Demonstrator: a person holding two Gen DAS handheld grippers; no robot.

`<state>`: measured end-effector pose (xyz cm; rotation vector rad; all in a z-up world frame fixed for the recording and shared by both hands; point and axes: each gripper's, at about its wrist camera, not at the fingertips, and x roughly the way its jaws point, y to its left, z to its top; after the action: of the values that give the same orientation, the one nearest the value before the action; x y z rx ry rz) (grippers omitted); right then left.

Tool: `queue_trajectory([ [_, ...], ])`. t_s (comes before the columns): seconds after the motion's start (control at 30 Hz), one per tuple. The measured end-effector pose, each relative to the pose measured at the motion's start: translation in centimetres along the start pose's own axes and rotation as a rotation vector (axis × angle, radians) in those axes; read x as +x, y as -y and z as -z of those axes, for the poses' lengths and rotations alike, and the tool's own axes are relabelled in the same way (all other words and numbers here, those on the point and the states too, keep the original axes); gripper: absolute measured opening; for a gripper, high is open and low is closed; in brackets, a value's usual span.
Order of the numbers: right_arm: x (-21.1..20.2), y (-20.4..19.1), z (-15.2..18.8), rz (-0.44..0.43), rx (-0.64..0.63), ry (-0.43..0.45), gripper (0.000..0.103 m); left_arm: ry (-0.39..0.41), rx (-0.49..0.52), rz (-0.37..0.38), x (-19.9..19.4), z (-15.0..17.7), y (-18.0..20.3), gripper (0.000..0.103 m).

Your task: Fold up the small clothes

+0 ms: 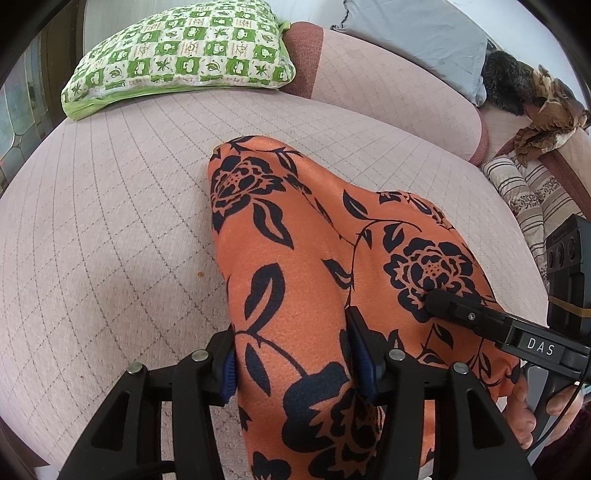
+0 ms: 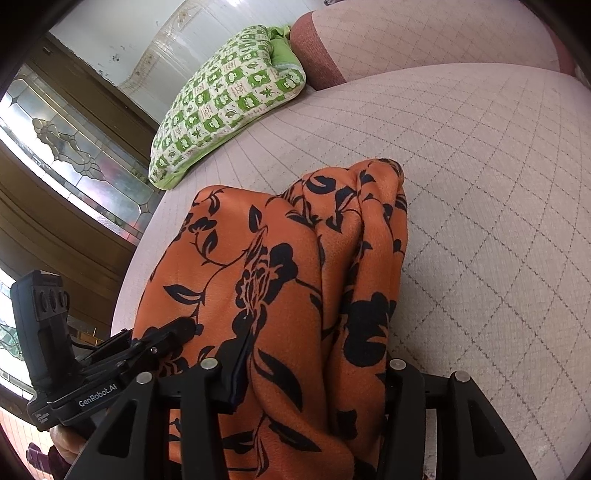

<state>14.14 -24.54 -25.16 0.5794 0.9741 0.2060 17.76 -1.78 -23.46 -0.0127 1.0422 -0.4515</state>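
On the pink quilted bed cover (image 1: 110, 221): orange garment with a black flower print (image 1: 295, 258), bunched and partly lifted, far end draped down onto the cover. Near end running between the blue-padded fingers (image 1: 364, 354) of the left gripper (image 1: 295, 354), jaws partway closed with fabric filling the gap; looks pinched. Same in the right wrist view: right gripper (image 2: 314, 373) with cloth packed between its jaws, probably gripped, though the right finger is hidden behind folds. Right gripper's tip also pressed on the cloth at lower right of the left view. Beyond: green-and-white checked cushion (image 1: 181, 59), grey pillow (image 1: 417, 33), striped folded fabric (image 1: 532, 192) at right edge.
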Motion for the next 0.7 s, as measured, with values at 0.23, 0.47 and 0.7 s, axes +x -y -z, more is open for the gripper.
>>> queue_trajectory([
  [0.23,0.5,0.3,-0.1,0.003,0.007,-0.011,0.054,0.003,0.014,-0.031,0.4,0.0,0.2,0.062],
  [0.47,0.8,0.5,0.1,0.014,0.012,-0.009,0.057,0.022,0.025,-0.087,0.5,0.3,0.8,0.072],
  [0.7,-0.8,1.2,1.1,0.019,0.02,0.023,0.06,0.112,0.071,-0.192,-1.5,1.6,2.5,0.072],
])
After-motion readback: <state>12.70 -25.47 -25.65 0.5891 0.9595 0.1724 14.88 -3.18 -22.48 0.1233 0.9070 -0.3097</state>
